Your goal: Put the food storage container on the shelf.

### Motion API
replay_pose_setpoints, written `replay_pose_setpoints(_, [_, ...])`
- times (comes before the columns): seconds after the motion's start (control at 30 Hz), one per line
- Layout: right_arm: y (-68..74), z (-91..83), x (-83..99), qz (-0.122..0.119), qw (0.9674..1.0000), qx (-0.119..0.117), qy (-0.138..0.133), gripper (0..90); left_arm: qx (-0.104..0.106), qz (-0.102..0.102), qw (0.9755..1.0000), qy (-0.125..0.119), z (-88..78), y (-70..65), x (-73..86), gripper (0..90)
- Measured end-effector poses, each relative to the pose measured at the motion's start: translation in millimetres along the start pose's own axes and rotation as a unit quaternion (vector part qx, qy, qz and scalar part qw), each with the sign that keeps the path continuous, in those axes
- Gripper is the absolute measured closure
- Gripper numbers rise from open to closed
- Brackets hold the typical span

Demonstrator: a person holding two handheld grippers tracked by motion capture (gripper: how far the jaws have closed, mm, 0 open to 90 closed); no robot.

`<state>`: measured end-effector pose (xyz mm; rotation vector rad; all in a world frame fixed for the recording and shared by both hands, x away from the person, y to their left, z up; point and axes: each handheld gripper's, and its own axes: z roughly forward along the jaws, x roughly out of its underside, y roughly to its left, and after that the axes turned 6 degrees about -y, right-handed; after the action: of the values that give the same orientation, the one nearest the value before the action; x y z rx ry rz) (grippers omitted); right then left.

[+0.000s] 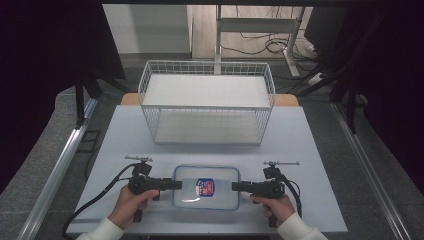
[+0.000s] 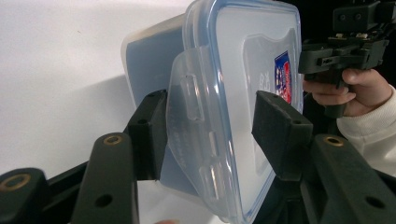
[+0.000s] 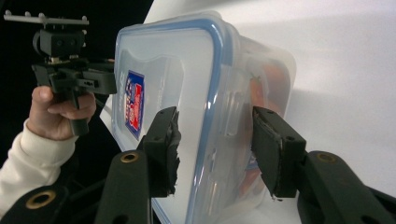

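Note:
A clear plastic container [image 1: 206, 187] with a blue-rimmed lid and a red and blue label lies flat on the white table [image 1: 310, 150], near its front edge. My left gripper [image 1: 177, 185] points at the container's left end. In the left gripper view its jaws [image 2: 210, 130] straddle the lid's side latch [image 2: 191, 107]: one pad rests against the flap, the other stands a little off the lid. My right gripper [image 1: 235, 186] faces the right end. Its jaws [image 3: 217, 149] bracket the rim, with a gap on the lid side. Each gripper view also shows the opposite gripper [image 2: 327, 58] [image 3: 74, 79] beyond the container [image 2: 243, 70] [image 3: 173, 70].
A white wire basket [image 1: 206, 102] with two shelves stands at the back of the table, its open side towards me. Bare tabletop lies between it and the container. Metal rails run along both sides of the table.

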<state>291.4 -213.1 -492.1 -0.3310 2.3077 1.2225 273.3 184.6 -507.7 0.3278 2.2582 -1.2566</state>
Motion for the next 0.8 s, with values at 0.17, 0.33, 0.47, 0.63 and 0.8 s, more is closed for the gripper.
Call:
replay_pose_setpoints(0.17, [4.7,0.4,0.1,-0.001,1.0,0.006,-0.006,53.2,-0.006,0.0,1.0,-0.003,-2.4,-1.9,-2.1,46.8])
replay_pose_setpoints(0.33, [6.8,0.6,-1.5,0.0,1.0,0.006,-0.008,53.4,-0.007,0.0,0.9999,-0.007,-4.0,-3.2,-3.2,46.8])
replay_pose_setpoints(0.47, [8.4,1.3,-5.2,-0.01,0.9999,0.006,-0.012,53.4,-0.008,0.003,0.9999,-0.01,-5.5,-3.1,-6.7,46.8])
replay_pose_setpoints(0.63, [7.5,3.1,-14.6,-0.023,0.9995,0.002,-0.022,53.3,-0.014,0.017,0.9996,-0.017,-4.5,-4.5,-17.0,46.8])
replay_pose_setpoints(0.8, [1.5,6.3,-26.3,-0.033,0.999,-0.002,-0.029,53.2,-0.015,0.027,0.9993,-0.022,-1.3,0.6,-29.7,47.3])
